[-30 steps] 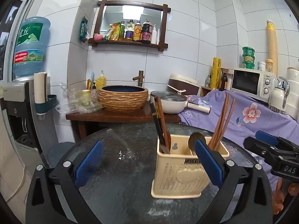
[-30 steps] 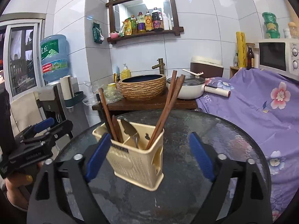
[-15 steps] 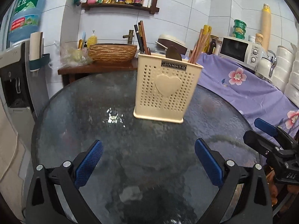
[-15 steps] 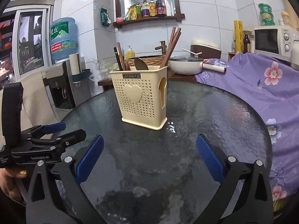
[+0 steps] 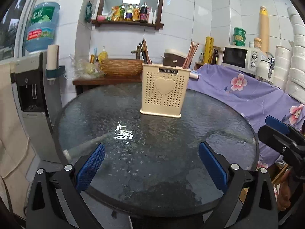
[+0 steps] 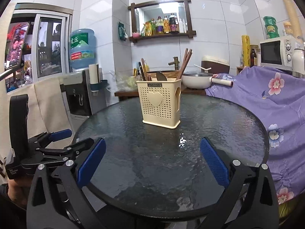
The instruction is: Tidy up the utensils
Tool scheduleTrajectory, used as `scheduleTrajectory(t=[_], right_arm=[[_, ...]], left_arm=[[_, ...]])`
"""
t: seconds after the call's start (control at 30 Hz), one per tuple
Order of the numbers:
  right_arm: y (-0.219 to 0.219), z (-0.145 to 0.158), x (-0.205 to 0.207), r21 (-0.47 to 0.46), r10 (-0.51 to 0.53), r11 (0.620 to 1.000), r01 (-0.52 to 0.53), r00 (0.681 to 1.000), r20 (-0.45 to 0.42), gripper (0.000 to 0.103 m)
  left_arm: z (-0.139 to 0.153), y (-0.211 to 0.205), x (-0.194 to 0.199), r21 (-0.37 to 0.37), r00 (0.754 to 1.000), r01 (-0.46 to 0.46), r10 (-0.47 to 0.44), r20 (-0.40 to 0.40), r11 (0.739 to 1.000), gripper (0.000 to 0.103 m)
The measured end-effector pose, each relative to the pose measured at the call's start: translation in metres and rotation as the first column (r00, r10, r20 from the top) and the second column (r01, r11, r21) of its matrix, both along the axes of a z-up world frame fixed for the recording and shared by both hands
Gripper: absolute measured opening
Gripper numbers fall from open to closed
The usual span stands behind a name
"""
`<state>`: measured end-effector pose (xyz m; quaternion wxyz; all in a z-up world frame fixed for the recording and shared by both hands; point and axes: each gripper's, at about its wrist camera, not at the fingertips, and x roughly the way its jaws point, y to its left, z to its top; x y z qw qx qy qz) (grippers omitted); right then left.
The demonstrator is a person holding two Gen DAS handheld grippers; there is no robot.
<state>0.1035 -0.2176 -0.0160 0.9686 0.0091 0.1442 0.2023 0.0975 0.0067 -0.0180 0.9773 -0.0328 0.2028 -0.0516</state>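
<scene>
A cream perforated utensil holder (image 5: pixel 164 90) with a heart on its front stands upright on the round dark glass table (image 5: pixel 133 143); it also shows in the right wrist view (image 6: pixel 159 104). Brown chopsticks (image 6: pixel 184 64) stick out on its right side, darker utensils (image 6: pixel 143 71) on its left, and a spoon bowl (image 6: pixel 161 76) in the middle. My left gripper (image 5: pixel 151 165) is open and empty above the table's near edge. My right gripper (image 6: pixel 152 162) is open and empty, also well short of the holder.
A purple flowered cloth (image 5: pixel 247 95) covers furniture on the right, with a microwave (image 5: pixel 242 58) behind. A water dispenser (image 5: pixel 32 87) stands on the left. A wooden stand with a woven basin (image 5: pixel 122 66) and a white pan (image 6: pixel 196 80) is behind the table.
Both grippers have pulled back and away from the holder toward the table's near edge; the holder now looks smaller and farther. Both stay open and empty.
</scene>
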Motion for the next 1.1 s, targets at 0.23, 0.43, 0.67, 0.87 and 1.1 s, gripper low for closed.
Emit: scheduleTrajectory(t=[0.23, 0.43, 0.67, 0.87, 1.1], right_arm=[[-0.006, 0.002, -0.026, -0.008, -0.007, 1.000, 0.007, 0.999, 0.034, 0.097], [-0.015, 0.002, -0.040, 0.013, -0.003, 1.000, 0.002, 0.999, 0.037, 0.097], [-0.017, 0.003, -0.053, 0.014, -0.001, 1.000, 0.000, 0.998, 0.058, 0.097], [-0.020, 0.003, -0.055, 0.018, -0.008, 1.000, 0.007, 0.998, 0.057, 0.097], [-0.019, 0.003, -0.055, 0.019, -0.010, 1.000, 0.009, 0.999, 0.049, 0.097]], left_arm=[[0.010, -0.001, -0.031, 0.020, 0.997, -0.018, 0.016, 0.076, 1.000, 0.097], [0.011, 0.001, -0.045, 0.027, 0.996, -0.031, 0.029, 0.086, 0.999, 0.097], [0.008, -0.001, -0.054, 0.014, 0.996, -0.021, 0.020, 0.082, 1.000, 0.097], [0.011, -0.003, -0.057, 0.023, 0.996, -0.018, 0.016, 0.092, 1.000, 0.097], [0.010, -0.006, -0.059, 0.040, 0.996, -0.019, 0.016, 0.093, 0.999, 0.097]])
